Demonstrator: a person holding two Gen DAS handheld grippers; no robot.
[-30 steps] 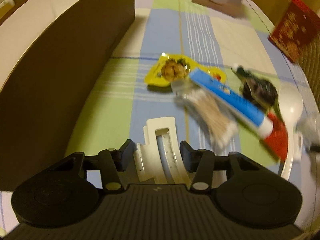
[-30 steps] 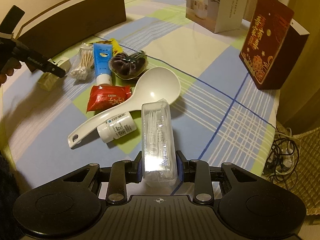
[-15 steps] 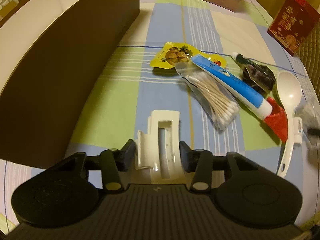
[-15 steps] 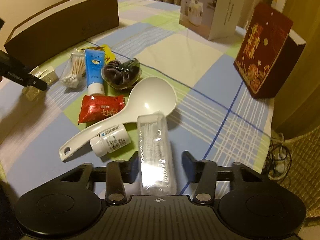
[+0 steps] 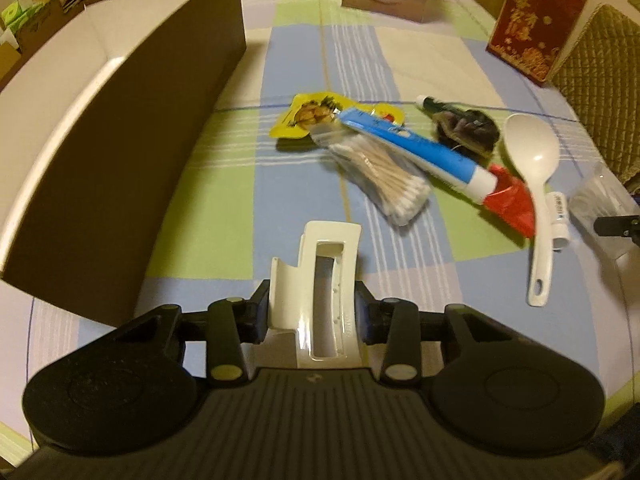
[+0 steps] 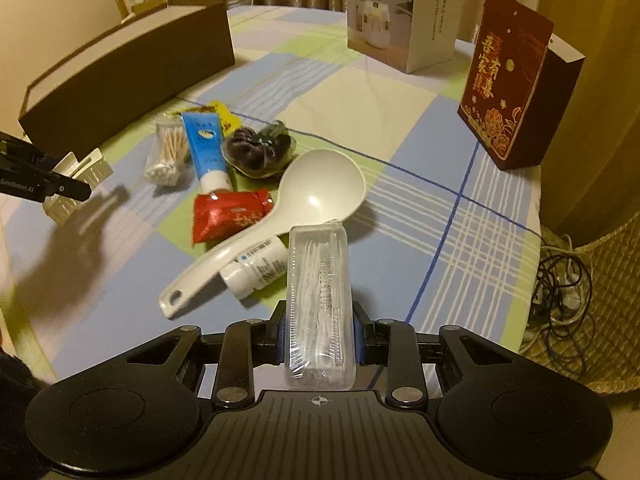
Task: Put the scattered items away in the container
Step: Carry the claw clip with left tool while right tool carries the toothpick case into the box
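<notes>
Checked tablecloth [image 6: 400,128] in blue, green and cream is covering a round table, with a long brown open box, the container [image 5: 120,152], standing along its left side. Both handheld grippers have just been closing their jaws. The left gripper [image 5: 310,312] is now clamping a cream hair claw clip [image 5: 320,280] between its pads; compared with a second ago, the clip is sitting higher off the cloth and the hand is drifting up beside the container wall. The right gripper [image 6: 318,338] loosened for a moment half a second ago and is now squeezing tight again on a clear plastic box of floss picks [image 6: 320,304], which is resting between its pads with its far end near the white spoon [image 6: 280,216].

Still lying scattered in the middle of the cloth are a yellow snack packet [image 5: 308,114], a bag of cotton swabs [image 5: 384,178], a blue tube [image 5: 416,148], a dark scrunchie [image 6: 256,150], a red sachet [image 6: 228,212] and a small white bottle [image 6: 256,270]. Nothing is visibly inside the container yet. Two items are now secured, so the likely next step is carrying each over the container's rim and releasing; most of the tidying is still ahead.
</notes>
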